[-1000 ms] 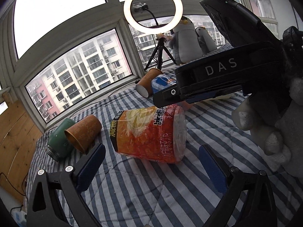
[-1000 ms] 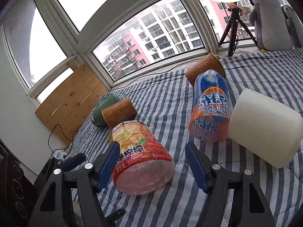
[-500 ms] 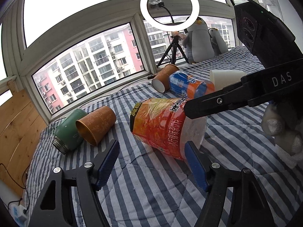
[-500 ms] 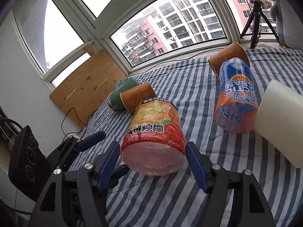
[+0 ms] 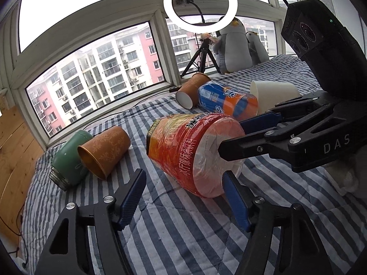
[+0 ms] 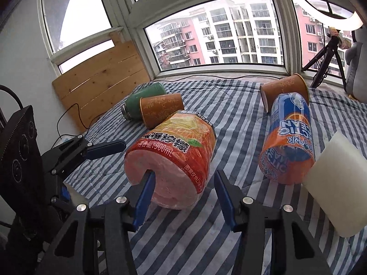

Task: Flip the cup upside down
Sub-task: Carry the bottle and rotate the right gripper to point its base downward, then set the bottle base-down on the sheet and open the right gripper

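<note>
Left wrist view: your left gripper [image 5: 183,197] stands wide, nothing between its blue ribbed pads. Just ahead lies the red-orange cup [image 5: 192,151], a glossy film-wrapped cylinder on its side on the striped quilt [image 5: 183,229]; its long axis runs away from you, pale closed base nearest. Your right gripper [image 5: 231,137] straddles that base.

Right wrist view: your right gripper [image 6: 183,192] is spread wide around the cup's [image 6: 170,162] base, the left pad seemingly touching it. Right of it lie a blue-orange cup [image 6: 289,142] and a white matte cup [image 6: 339,188]; beyond, a brown paper cup [image 6: 160,110].
</note>
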Tool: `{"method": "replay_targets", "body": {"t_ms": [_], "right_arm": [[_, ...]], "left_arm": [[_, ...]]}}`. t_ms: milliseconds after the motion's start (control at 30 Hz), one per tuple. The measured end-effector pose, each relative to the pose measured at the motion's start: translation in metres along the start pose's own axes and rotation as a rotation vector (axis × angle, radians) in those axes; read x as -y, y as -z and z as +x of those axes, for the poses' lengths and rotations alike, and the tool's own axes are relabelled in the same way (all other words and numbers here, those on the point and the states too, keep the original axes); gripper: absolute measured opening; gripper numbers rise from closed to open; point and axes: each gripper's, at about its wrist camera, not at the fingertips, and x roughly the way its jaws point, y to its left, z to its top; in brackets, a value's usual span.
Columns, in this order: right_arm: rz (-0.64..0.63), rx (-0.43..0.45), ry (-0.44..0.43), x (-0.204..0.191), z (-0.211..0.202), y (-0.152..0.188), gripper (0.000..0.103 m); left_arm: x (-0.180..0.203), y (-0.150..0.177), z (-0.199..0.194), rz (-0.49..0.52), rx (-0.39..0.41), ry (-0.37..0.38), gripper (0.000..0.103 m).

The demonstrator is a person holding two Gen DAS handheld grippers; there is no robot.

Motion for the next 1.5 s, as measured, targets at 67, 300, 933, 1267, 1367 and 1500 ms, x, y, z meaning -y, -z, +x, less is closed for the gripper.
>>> {"method": "replay_targets", "body": {"t_ms": [67,300,933,1267,1367,1500], "right_arm": [[-0.023,0.005,0.005,-0.004,0.0,-0.001,0.049],[-0.017,0.01,-0.006,-0.008,-0.001,0.0,0.044],[0.273,-0.163,-0.072,-0.038,-0.074,0.017,0.043],[0.347,-0.202,-0.054,-0.018,-0.049,0.009,0.043],[0.346,-0.166,-0.067,-0.014,-0.044,0.001,0.043],[0.323,-0.113,-0.079,-0.015,-0.038,0.0,0.043]], "left_arm": [[-0.001,-0.002,0.001,-0.01,-0.003,0.026,0.061],[0.003,-0.005,-0.001,-0.016,-0.003,0.04,0.052],[0.03,-0.013,-0.084,-0.117,-0.104,0.221,0.057],[0.009,-0.016,-0.048,-0.192,-0.129,0.279,0.064],[0.001,-0.02,-0.042,-0.196,-0.102,0.272,0.065],[-0.011,-0.019,-0.04,-0.207,-0.083,0.271,0.065]]}}
